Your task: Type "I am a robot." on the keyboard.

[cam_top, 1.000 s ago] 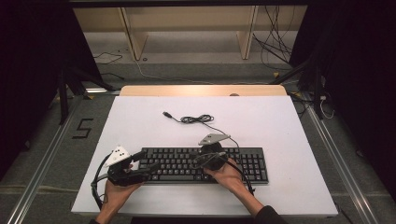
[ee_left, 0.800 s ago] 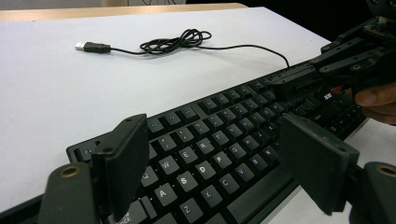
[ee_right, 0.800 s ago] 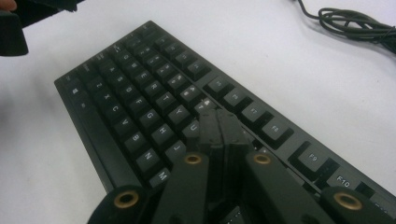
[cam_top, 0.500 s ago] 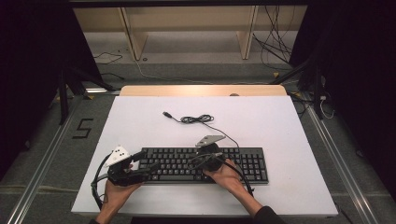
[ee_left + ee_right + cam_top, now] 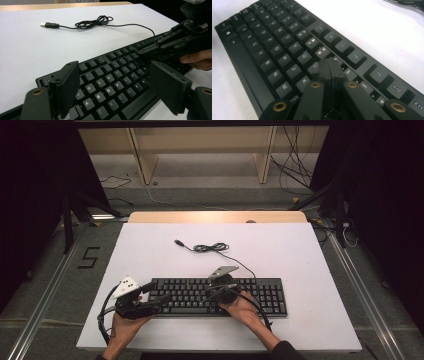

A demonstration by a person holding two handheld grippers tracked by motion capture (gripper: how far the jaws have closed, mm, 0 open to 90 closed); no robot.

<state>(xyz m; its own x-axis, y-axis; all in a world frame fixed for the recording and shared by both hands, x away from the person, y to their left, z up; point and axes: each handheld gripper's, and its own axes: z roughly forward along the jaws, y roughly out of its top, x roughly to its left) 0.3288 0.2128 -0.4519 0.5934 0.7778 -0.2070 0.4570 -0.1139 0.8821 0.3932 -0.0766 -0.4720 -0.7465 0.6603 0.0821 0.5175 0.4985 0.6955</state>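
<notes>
- White table point(image 5: 150, 245) under a dim room with cables on the floor behind it; the black keyboard point(image 5: 190, 295) is laid along the near edge, a bit left of middle, and its cable point(image 5: 212, 248) is coiled loose toward the far edge with the plug lying free.
- Key pressing seems to be the step in hand: the right gripper point(image 5: 329, 68), jaws pinched together with nothing between them, is used as a single poking tip.
- That tip is parked over the middle of the keyboard, right around the I/K keys; whether a key is actually touched can't be told.
- To do it well, the tip should be brought straight down on one keycap so no neighbour gets clipped.
- The left gripper point(image 5: 112, 85) is held with jaws wide apart, gripping nothing, over the keyboard's left end; letter keys are seen between the jaws.
- It could be used to steady the keyboard so it isn't shoved around.
</notes>
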